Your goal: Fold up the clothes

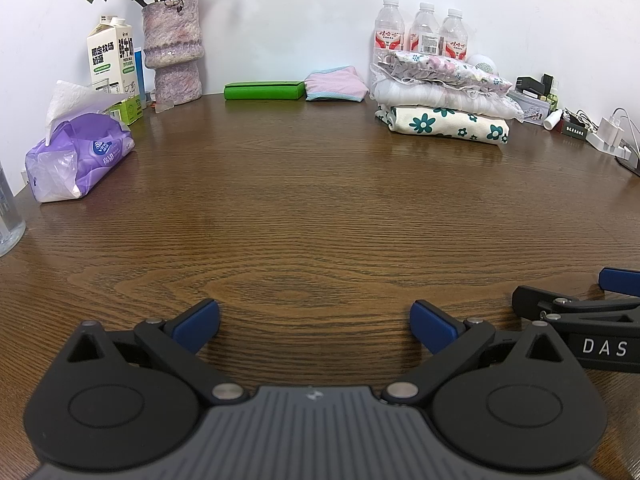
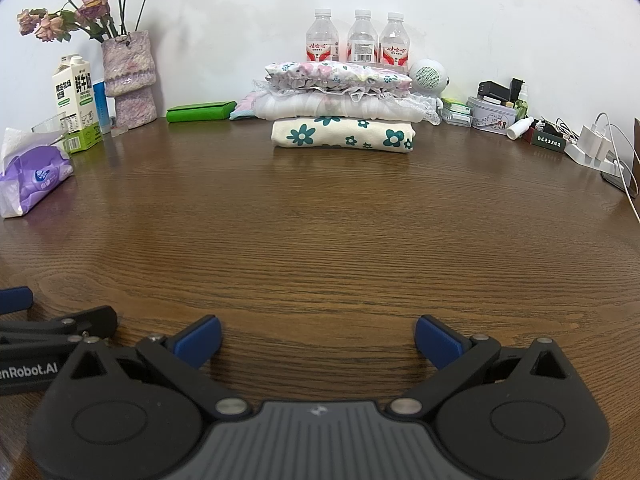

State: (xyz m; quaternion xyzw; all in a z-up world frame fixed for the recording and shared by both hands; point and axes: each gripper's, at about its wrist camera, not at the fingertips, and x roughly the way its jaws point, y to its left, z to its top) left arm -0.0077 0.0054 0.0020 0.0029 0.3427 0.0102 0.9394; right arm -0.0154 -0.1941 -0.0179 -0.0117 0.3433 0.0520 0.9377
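Observation:
A stack of folded clothes [image 1: 444, 102] [image 2: 342, 110] rests at the back of the brown wooden table [image 1: 320, 208] [image 2: 320, 220]: a cream piece with teal flowers [image 2: 342, 135] at the bottom, a white lacy one in the middle, a pastel floral one on top. A small folded pink cloth [image 1: 336, 84] lies left of the stack. My left gripper [image 1: 314, 326] is open, low over bare wood near the front edge, holding nothing. My right gripper [image 2: 318, 340] is likewise open and empty, directly in front of the stack but far from it. The two grippers sit side by side.
Along the back wall stand three water bottles [image 2: 358, 38], a vase of dried roses [image 1: 172, 52], a milk carton [image 1: 114, 64], a green case [image 1: 264, 90], a white speaker [image 2: 428, 76]. A purple tissue pack [image 1: 76, 156] lies at left. Chargers and cables [image 2: 596, 144] clutter the right.

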